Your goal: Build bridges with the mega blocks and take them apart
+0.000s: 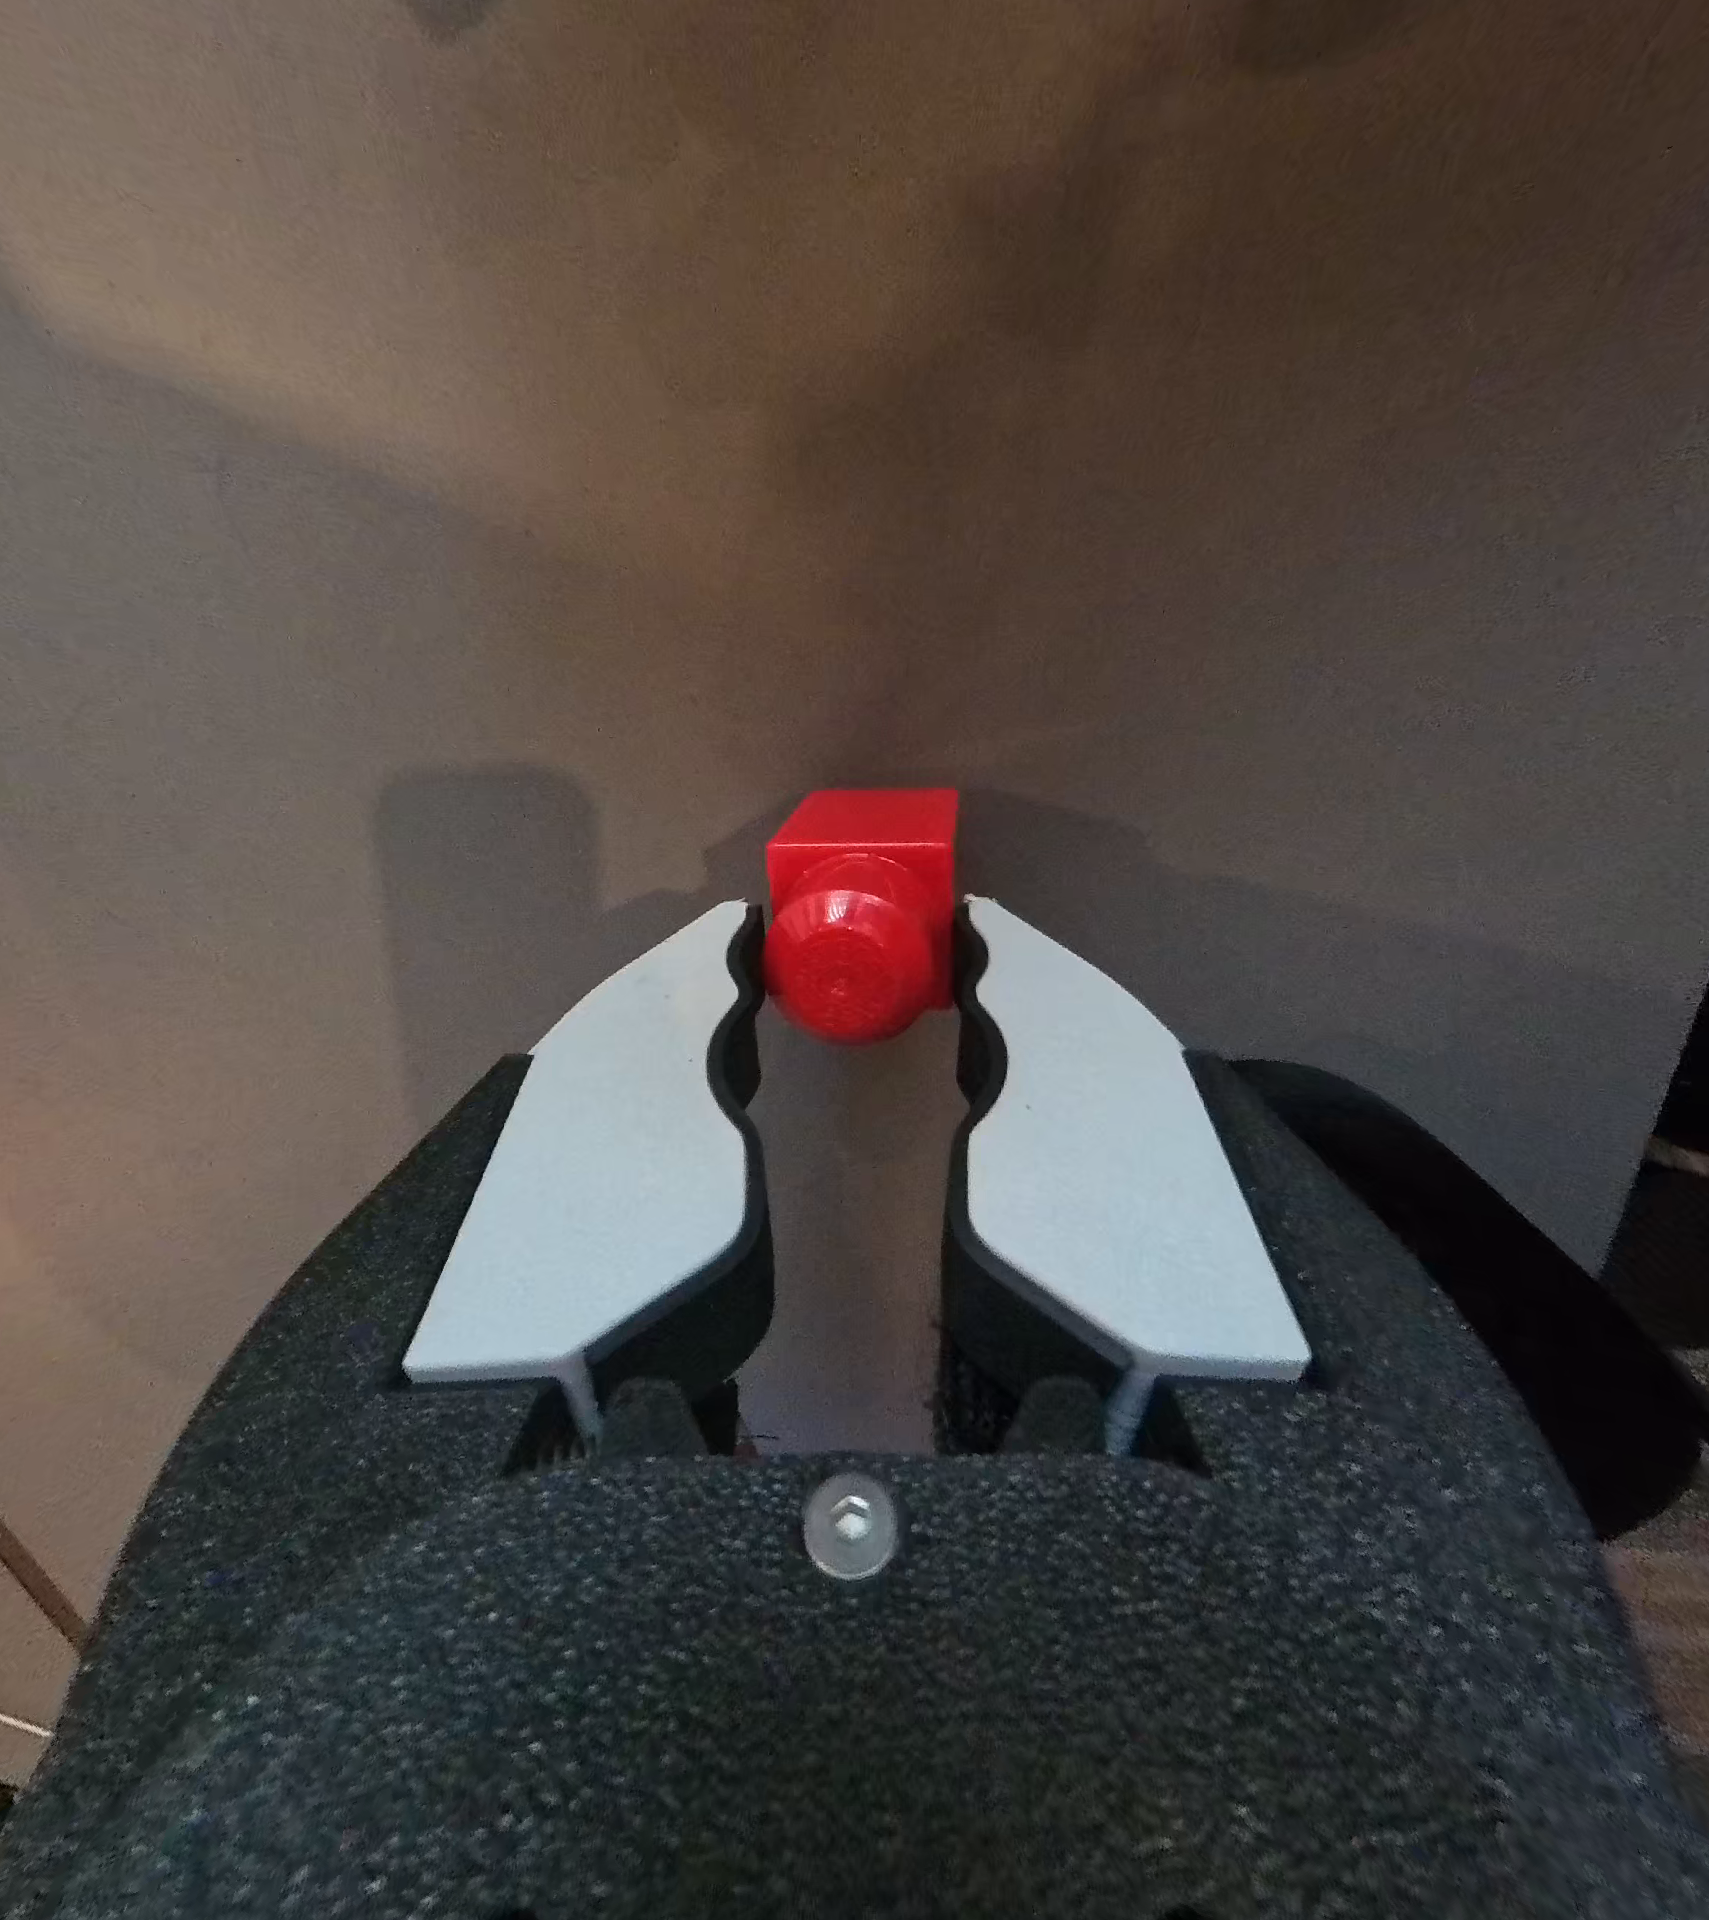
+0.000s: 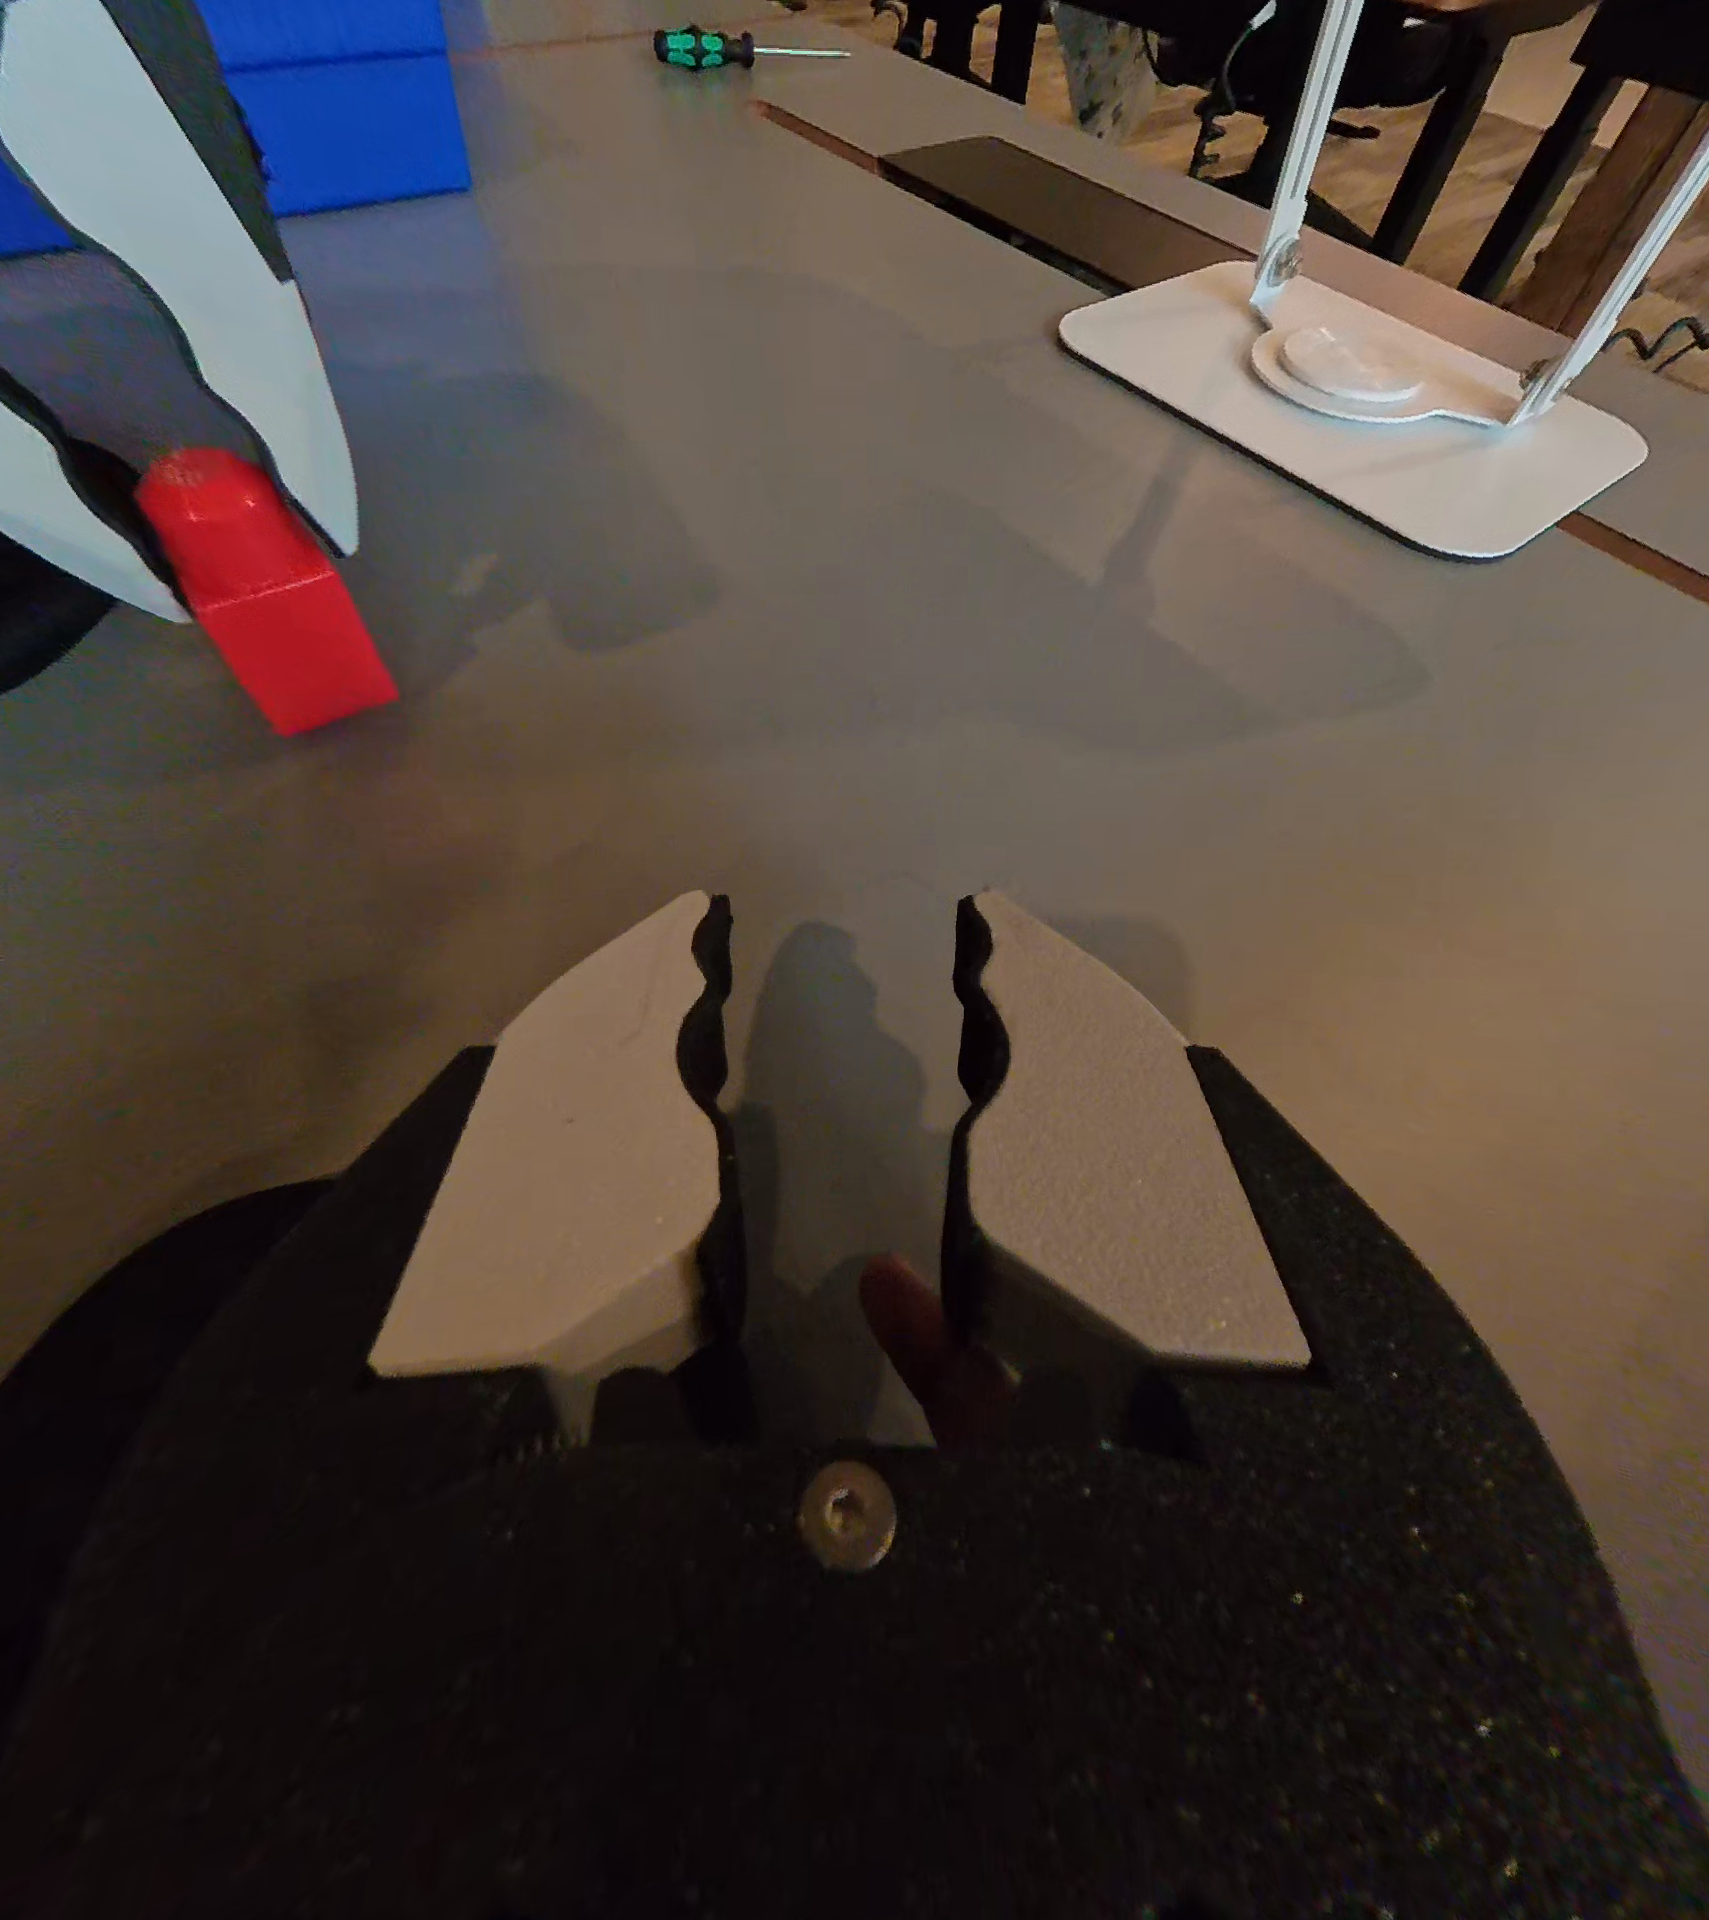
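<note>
While the red block (image 1: 865,914) is gripped between the tips of the left tool (image 1: 860,935), its lower end is seen tilted and touching, or nearly touching, the grey tabletop (image 2: 933,675), well in from the far edge. The right tool (image 2: 839,935) is held narrowly parted and empty, low over the tabletop. Blue blocks (image 2: 341,114) are seen toward the far left corner. For a clean placement, the red block is best levelled before release, so that it is set flat; the right tool could be brought in to steady it.
</note>
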